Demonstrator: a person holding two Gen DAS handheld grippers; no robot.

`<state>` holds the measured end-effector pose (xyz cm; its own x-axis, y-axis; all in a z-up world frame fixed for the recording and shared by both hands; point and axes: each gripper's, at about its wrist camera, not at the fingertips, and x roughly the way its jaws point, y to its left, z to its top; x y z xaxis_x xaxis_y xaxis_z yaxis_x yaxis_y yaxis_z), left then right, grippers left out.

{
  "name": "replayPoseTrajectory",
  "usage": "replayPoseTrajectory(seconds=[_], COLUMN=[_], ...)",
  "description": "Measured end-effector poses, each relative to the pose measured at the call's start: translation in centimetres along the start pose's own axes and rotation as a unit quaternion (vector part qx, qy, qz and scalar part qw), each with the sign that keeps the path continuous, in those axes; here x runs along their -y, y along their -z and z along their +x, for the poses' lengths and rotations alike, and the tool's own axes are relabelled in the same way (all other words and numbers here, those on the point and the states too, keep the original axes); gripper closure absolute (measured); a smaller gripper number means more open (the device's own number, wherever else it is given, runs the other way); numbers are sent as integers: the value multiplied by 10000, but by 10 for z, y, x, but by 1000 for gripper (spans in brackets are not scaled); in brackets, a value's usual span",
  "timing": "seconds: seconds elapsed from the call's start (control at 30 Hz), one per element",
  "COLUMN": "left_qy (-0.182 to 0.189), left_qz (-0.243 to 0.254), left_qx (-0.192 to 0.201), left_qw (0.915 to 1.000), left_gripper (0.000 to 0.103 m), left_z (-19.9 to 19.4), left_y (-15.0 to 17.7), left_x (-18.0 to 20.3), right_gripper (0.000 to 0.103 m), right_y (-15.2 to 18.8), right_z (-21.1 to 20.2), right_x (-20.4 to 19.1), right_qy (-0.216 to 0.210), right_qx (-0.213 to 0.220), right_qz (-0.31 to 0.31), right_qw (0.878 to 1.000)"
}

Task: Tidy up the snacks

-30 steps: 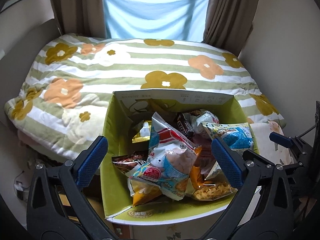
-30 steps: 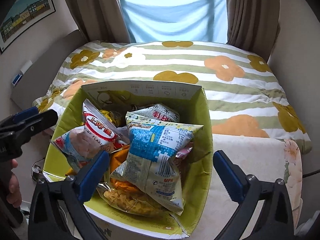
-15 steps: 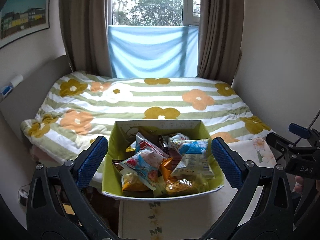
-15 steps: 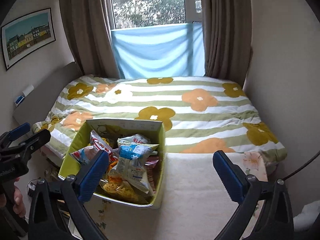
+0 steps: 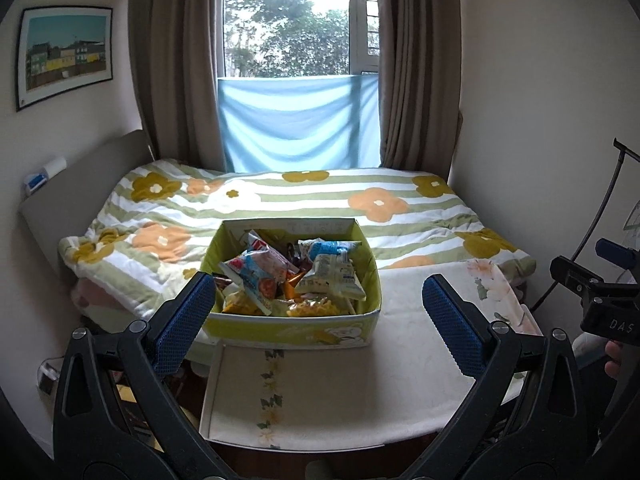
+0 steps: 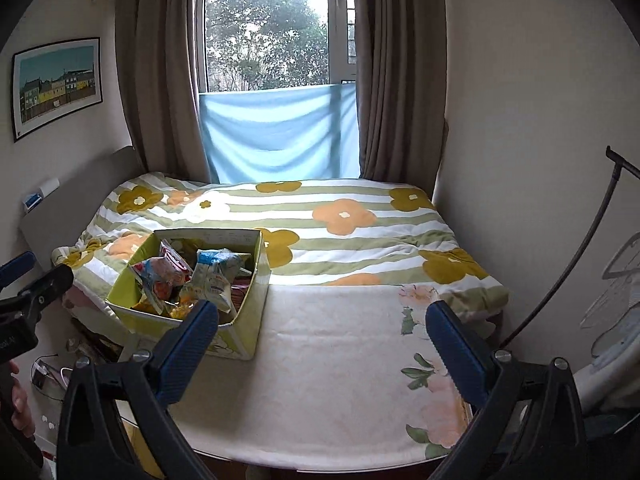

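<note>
A yellow-green box [image 5: 292,330] stands at the far left of a small cloth-covered table [image 5: 340,392]. It is full of snack bags, among them a blue-and-white bag [image 5: 334,272] and a pink-and-blue bag [image 5: 256,272]. The box also shows in the right wrist view [image 6: 240,334]. My left gripper [image 5: 318,320] is open and empty, held back from the box over the table's near edge. My right gripper [image 6: 322,350] is open and empty, over the table to the right of the box.
A bed with a green-striped flowered quilt [image 5: 300,204] lies behind the table, under a curtained window [image 5: 298,40]. Walls close in on both sides. A black cable [image 6: 568,264] and a white fan [image 6: 616,320] stand at the right. Clutter lies on the floor at left [image 6: 52,372].
Both grippers have pulled back and up from just over the box, so the whole table, bed and window now show. Both stay open and empty.
</note>
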<state>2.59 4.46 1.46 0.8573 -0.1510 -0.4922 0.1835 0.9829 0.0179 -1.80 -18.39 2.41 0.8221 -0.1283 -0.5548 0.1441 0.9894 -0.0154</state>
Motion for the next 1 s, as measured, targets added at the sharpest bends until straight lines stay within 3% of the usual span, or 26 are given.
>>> replayPoseTrajectory(seconds=[0.2,1.0], left_qy=[16,-29], left_qz=[-33,-36], left_qx=[47,99], left_qw=[10000,9999], left_gripper=[0,0], left_z=[-15,-20], left_y=[8,8], left_x=[3,-10], right_gripper=[0,0], right_y=[7,6], right_z=[-17,-20], right_x=[0,-14], right_qy=[-38,-139], right_qx=[121,158], right_qz=[58,105], right_qw=[9999,9997])
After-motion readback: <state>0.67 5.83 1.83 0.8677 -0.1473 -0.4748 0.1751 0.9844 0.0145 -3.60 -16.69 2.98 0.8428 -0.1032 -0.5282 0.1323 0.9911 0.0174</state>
